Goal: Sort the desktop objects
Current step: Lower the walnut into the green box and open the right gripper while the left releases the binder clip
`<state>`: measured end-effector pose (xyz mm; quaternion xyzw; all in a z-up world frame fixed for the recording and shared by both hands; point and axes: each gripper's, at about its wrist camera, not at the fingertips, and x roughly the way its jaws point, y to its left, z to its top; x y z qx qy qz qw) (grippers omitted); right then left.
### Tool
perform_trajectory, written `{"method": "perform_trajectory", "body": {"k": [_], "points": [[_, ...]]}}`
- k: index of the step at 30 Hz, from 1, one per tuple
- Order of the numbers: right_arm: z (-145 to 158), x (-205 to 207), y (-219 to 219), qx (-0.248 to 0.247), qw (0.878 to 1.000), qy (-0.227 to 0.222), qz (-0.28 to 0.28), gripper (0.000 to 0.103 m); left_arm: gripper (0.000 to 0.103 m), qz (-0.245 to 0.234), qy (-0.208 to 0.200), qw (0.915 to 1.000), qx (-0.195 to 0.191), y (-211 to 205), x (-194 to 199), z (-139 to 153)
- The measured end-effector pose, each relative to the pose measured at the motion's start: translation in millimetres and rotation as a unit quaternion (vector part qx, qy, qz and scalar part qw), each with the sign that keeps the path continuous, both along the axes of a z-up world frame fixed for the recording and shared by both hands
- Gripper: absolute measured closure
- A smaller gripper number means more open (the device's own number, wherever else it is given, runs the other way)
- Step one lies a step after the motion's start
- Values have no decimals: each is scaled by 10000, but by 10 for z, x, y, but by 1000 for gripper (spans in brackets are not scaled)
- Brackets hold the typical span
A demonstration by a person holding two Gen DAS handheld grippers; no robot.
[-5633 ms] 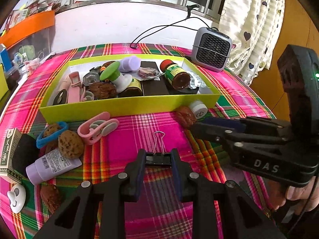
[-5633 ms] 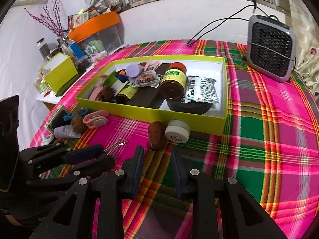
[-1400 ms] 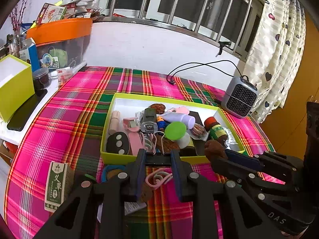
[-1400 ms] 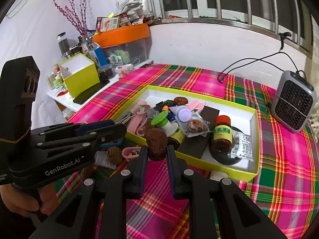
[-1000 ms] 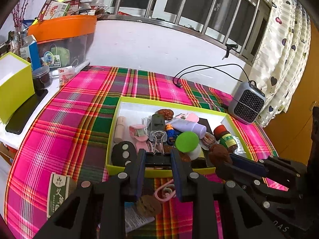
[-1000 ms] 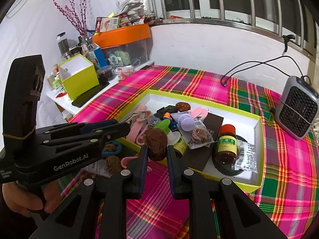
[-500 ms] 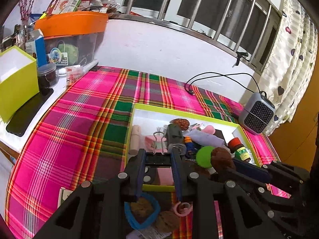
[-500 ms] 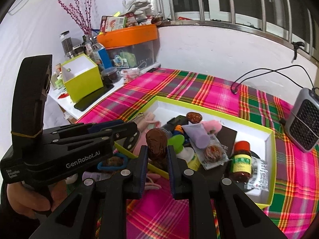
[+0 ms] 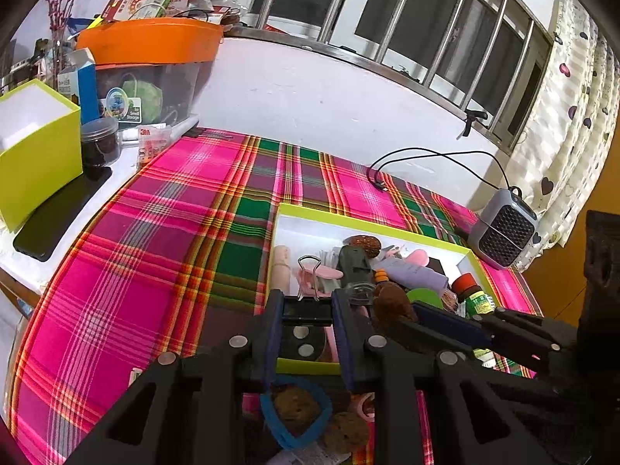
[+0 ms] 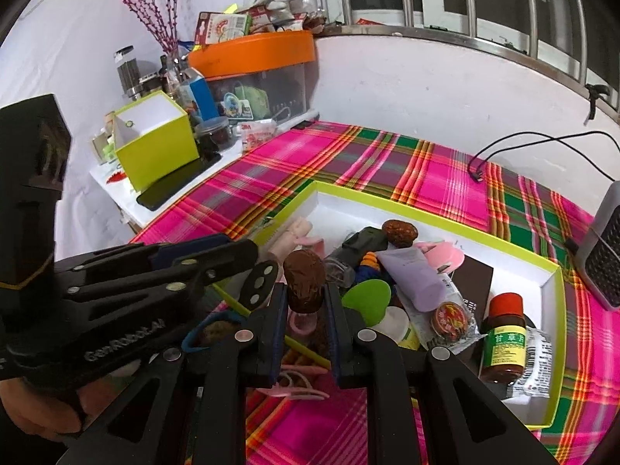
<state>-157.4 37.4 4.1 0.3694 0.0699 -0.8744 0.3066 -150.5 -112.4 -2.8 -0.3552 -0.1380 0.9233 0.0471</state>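
Now a black clip (image 9: pixel 307 310) is pinched by the left gripper (image 9: pixel 306 323) at lower centre, and a brown nut (image 10: pixel 304 281) is squeezed by the right gripper (image 10: pixel 304 308), over the green tray (image 10: pixel 457 225).

- Green tray (image 10: pixel 434 215): far-left corner floor bare, open from above.
- Tray middle: crowded; purple tube (image 10: pixel 412 273), brown bottle (image 10: pixel 503 343) obstruct.
- Bench cloth (image 9: pixel 162 232) left of tray: clear.

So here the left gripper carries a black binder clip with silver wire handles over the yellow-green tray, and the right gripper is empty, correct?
Not quite. The right gripper is not empty: in the right wrist view it is shut on a brown wrinkled walnut. The rest stands: the left wrist view shows the left gripper holding the black binder clip with silver wire handles over the yellow-green tray.
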Motion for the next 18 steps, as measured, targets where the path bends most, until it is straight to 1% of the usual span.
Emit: {"method": "perform_trajectory", "body": {"k": [9,15,18], "points": [[-100,-77,-102,54,9998,-138,91,83,77,-121,10,9999,-31,31,-10,-36],[-114,-70,-122,107,9998,-120,84,83,77,-102,-15,9999,-13,14,-26,-66],[-76,-29,-87,146,9999,-26,32,83,77,-107,9,9999,7,11,-32,-69]]}}
